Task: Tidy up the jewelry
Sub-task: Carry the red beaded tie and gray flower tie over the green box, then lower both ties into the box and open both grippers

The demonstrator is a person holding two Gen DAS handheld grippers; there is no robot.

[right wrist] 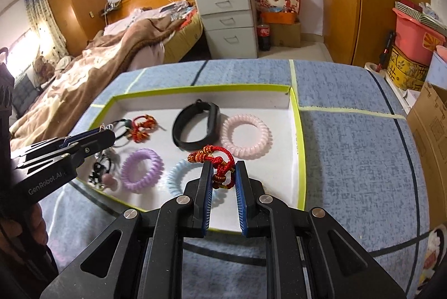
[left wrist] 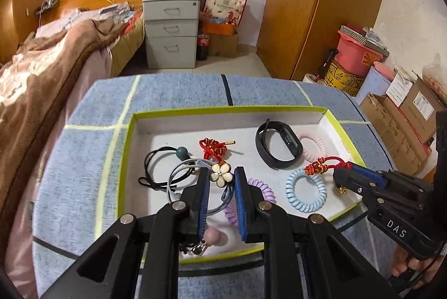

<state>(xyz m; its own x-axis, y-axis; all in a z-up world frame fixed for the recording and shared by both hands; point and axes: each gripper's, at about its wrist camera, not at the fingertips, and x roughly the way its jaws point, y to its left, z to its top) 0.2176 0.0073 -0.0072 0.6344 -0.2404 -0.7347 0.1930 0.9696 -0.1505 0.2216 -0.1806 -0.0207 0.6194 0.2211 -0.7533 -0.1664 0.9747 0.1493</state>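
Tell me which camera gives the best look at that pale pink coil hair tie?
The right wrist view: the pink coil hair tie shows whole, lying in the tray. In the left wrist view the black wristband hides part of it.

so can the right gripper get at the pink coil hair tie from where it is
Probably yes. The right gripper is open around the red knotted cord, and the pink coil hair tie lies just beyond it on the tray floor with nothing on top.
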